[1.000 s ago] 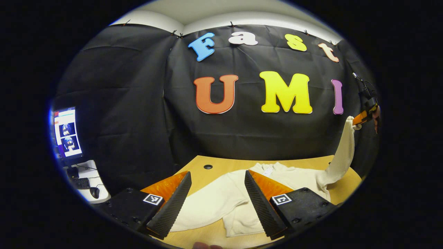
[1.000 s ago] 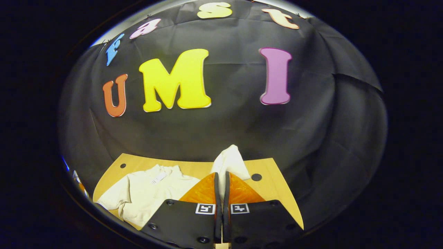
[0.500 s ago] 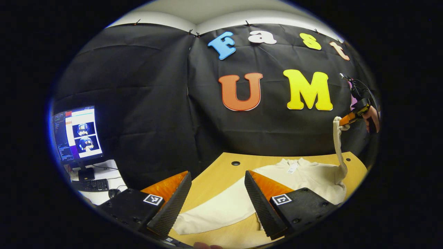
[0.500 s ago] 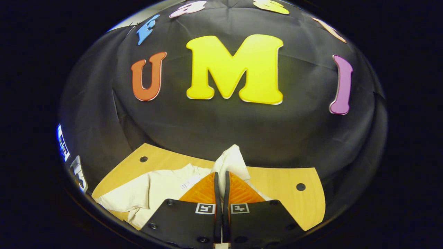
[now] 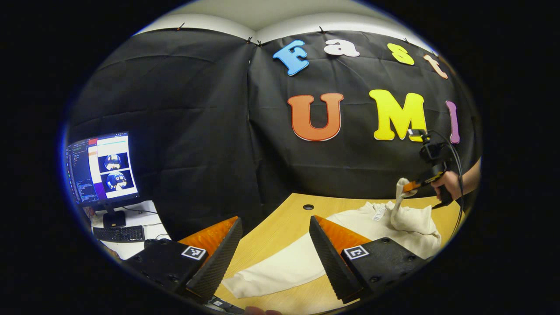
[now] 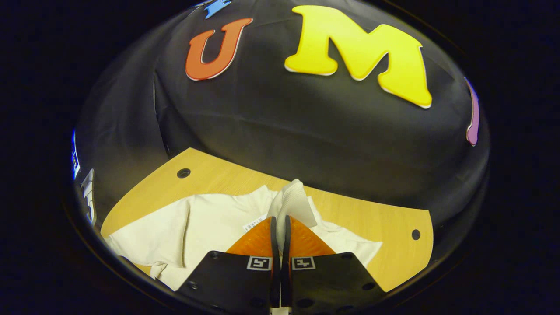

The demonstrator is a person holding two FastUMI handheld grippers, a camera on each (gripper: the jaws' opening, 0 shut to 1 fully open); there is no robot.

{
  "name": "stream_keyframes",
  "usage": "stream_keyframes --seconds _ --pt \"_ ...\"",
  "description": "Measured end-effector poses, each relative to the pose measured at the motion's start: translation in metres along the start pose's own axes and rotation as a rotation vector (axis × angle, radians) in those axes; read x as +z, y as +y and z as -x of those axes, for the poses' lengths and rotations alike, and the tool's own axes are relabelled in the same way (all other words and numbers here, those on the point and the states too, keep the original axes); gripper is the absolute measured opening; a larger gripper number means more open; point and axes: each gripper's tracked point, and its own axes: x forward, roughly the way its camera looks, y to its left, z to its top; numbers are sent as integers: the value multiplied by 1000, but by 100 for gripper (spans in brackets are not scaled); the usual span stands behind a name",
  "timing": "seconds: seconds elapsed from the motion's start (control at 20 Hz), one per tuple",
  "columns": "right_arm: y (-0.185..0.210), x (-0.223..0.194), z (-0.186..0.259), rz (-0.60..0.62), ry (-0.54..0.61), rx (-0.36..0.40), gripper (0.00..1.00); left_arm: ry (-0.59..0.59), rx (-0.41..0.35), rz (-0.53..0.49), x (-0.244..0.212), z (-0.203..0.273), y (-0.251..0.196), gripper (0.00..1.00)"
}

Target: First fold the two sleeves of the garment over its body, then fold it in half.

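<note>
Right claw point(image 6: 280, 223) being kept clamped on sleeve cuff point(image 6: 292, 202), cuff being held just above garment point(image 6: 205, 223) body, near collar tag point(image 6: 253, 225). Garment being spread flat on worktop point(image 6: 358, 214). Left claw point(image 5: 274, 232) being held wide, gripping nothing, over garment's other sleeve point(image 5: 280, 267).

Colours and patterns: garment, surface, gripper bodies

Garment point(image 5: 302, 262), plain cream-white, with a small white tag point(image 6: 253, 225) at the collar. Surface point(image 5: 280, 218), light wood-grain tan, with dark round holes near its far corners. Gripper bodies black, each bearing a black-and-white square marker point(image 6: 259, 263).
</note>
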Motion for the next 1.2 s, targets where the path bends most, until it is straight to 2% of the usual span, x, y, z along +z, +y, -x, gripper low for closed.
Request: stream_keyframes --seconds 0.25,0.5,0.6,0.65,0.8,1.0,1.15,1.2 --pt "63 -20 -52 107 37 39 2 36 28 -12 -13 0 16 98" --pt "90 -35 -83 164 60 18 3 77 69 0 -28 -4 37 98" --pt "96 -37 -89 152 66 23 12 88 77 3 -33 -6 41 98" --pt "100 -36 -85 139 63 50 13 94 80 5 -36 -6 43 98" --pt "110 -30 -76 135 49 97 29 102 86 9 -41 -9 47 98" --pt "115 -27 -56 132 31 128 32 107 71 11 -48 -12 46 98" --pt "116 -26 -28 106 10 162 78 119 61 1 -58 -13 47 98" --pt "116 -23 -17 99 -7 169 73 127 58 -5 -64 -12 50 98"
